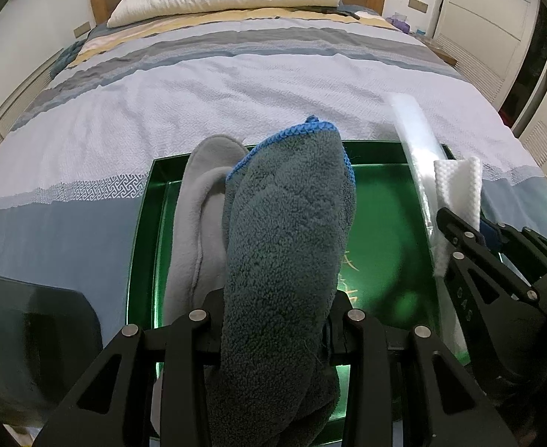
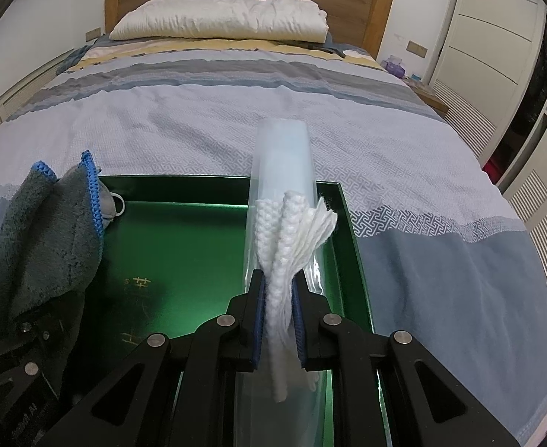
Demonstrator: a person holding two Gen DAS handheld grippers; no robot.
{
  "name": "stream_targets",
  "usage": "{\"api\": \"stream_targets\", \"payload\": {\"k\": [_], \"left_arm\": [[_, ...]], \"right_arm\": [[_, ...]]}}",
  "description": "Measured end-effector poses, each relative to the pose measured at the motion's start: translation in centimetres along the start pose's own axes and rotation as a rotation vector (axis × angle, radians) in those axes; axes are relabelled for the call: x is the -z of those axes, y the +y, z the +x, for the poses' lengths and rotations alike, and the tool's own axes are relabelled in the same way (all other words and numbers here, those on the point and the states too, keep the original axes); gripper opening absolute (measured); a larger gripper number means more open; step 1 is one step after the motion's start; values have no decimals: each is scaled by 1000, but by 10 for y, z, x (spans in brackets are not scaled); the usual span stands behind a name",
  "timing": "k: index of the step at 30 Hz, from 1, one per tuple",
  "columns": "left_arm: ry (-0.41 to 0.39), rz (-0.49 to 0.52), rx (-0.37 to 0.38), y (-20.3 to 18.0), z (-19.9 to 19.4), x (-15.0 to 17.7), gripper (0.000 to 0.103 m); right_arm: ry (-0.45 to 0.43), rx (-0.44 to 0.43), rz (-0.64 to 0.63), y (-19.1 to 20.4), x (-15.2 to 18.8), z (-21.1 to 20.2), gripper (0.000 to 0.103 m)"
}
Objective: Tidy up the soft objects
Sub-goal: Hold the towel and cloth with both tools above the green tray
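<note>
My left claw point(image 1: 277, 320) pinches the grey microfibre towel point(image 1: 288, 231); my right claw point(image 2: 279, 298) pinches white cotton pads point(image 2: 292, 238) in their clear sleeve, long axis pointing away, directly over the green tray point(image 2: 184, 231) on the bed point(image 2: 403, 156).

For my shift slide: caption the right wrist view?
Right gripper clamps white woven cloth in clear sleeve above green tray.
</note>
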State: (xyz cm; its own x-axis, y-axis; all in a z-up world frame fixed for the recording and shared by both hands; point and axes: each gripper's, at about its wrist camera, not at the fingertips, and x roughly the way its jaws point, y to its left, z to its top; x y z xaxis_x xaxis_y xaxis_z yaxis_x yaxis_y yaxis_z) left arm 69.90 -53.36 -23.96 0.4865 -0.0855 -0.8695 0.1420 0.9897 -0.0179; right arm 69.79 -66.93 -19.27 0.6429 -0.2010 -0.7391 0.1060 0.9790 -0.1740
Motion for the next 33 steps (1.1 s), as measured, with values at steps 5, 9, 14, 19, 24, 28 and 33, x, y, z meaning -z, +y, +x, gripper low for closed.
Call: {"api": "stream_targets", "payload": {"k": [5, 9, 14, 19, 24, 28, 33], "left_arm": [[3, 4, -22, 3, 5, -3, 31], [6, 15, -26, 3, 8, -2, 31], [8, 15, -31, 3, 9, -1, 31], [15, 14, -38, 2, 13, -2, 32], [15, 17, -40, 2, 15, -1, 33], [16, 15, -39, 3, 16, -2, 33], [20, 26, -43, 2, 17, -1, 33]], "right_arm": [[3, 5, -1, 3, -1, 2, 14], [2, 2, -4, 5, 0, 2, 14], [4, 2, -3, 4, -1, 4, 14], [4, 3, 1, 3, -1, 5, 14], [5, 2, 0, 3, 0, 5, 15], [5, 3, 0, 3, 0, 5, 15], [11, 7, 3, 3, -1, 6, 15]]}}
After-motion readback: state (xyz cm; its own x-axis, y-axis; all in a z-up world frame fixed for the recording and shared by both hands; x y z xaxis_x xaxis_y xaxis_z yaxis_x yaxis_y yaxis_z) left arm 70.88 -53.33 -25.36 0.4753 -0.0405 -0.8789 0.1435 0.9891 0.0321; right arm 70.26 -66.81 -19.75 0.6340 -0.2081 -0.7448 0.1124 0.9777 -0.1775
